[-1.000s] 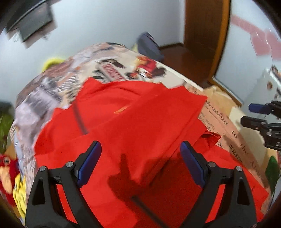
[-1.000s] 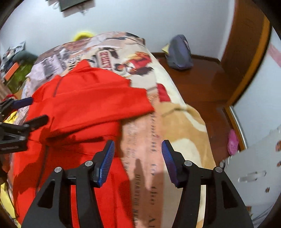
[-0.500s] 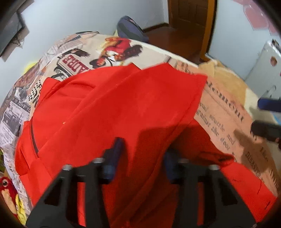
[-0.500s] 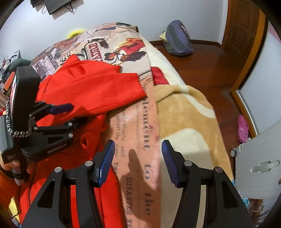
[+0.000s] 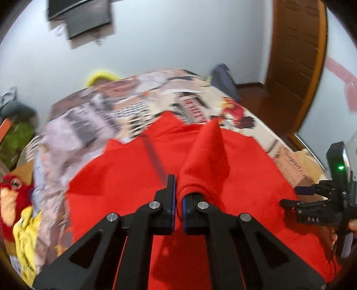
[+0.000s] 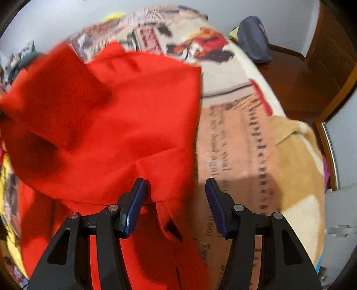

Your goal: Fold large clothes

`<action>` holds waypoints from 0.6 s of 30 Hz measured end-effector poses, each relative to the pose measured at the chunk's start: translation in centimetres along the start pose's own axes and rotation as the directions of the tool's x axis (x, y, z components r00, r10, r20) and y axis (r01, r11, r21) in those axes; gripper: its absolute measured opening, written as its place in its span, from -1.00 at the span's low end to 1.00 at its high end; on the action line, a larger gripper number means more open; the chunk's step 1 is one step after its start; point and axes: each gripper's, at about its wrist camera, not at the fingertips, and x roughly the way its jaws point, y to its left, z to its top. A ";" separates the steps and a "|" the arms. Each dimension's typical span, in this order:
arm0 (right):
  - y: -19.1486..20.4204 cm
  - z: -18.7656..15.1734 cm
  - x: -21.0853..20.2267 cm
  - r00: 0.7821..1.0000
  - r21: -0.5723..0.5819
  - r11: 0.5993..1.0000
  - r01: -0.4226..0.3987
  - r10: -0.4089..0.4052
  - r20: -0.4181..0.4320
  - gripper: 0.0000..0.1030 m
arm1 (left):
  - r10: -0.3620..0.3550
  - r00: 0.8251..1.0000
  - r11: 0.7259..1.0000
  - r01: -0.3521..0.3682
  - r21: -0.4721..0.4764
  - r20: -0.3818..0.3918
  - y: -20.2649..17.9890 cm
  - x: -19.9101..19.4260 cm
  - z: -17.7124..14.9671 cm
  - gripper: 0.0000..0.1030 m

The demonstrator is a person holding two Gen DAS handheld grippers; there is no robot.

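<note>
The red garment point(image 5: 234, 169) lies spread across the bed point(image 5: 93, 116), covering most of its near half; a pinched ridge of it rises in a peak from the left tool point(image 5: 177, 196), whose blue pads are pressed together on the cloth. In the right wrist view the garment point(image 6: 116, 125) shows a folded upper layer with a fairly straight right edge, and a loose flap hangs between the fingers of the right tool point(image 6: 176, 196). That tool's pads stand well apart, the left pad touching or just over the cloth, the right pad over the bare blanket point(image 6: 256, 156); it grips nothing.

To the garment's right the printed blanket is uncovered out to the bed's edge, and beyond that is wooden floor point(image 6: 296, 78). The far part of the bed, toward the wall point(image 5: 178, 40), is also bare of cloth. In the left wrist view the right tool point(image 5: 312, 198) sits at the garment's right margin.

A dark bag point(image 6: 254, 38) rests on the floor by the wall, and a wooden door point(image 5: 296, 55) stands past it. A red and yellow stuffed toy point(image 5: 13, 200) lies off the bed's left side. A dark screen point(image 5: 82, 17) hangs on the wall.

The cloth is plain bright red, soft-looking, with a dark stripe point(image 5: 156, 158) running along it; both views are blurred.
</note>
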 end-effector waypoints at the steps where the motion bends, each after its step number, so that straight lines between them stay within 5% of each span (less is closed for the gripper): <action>1: 0.2 -0.2 0.5 1.000 -0.008 1.000 0.006 -0.006 -0.009 0.00 | 0.019 1.000 1.000 -0.019 -0.023 -0.010 1.7 -0.5 -1.1 -0.92; 5: 0.8 -0.9 0.7 0.999 -0.032 0.999 0.023 -0.022 0.023 0.15 | 0.050 0.993 0.995 -0.058 -0.081 -0.105 5.3 0.4 -5.6 -0.84; 11: 1.2 -1.0 1.1 0.999 -0.037 0.998 0.053 -0.053 0.015 0.17 | 0.109 0.957 0.963 -0.169 -0.211 -0.270 10.2 3.4 -13.4 -0.70; 18: 1.5 -0.9 1.0 0.998 -0.042 0.997 0.063 -0.062 0.023 0.18 | 0.032 0.964 0.922 -0.131 -0.366 -0.265 15.1 2.5 -16.3 -0.61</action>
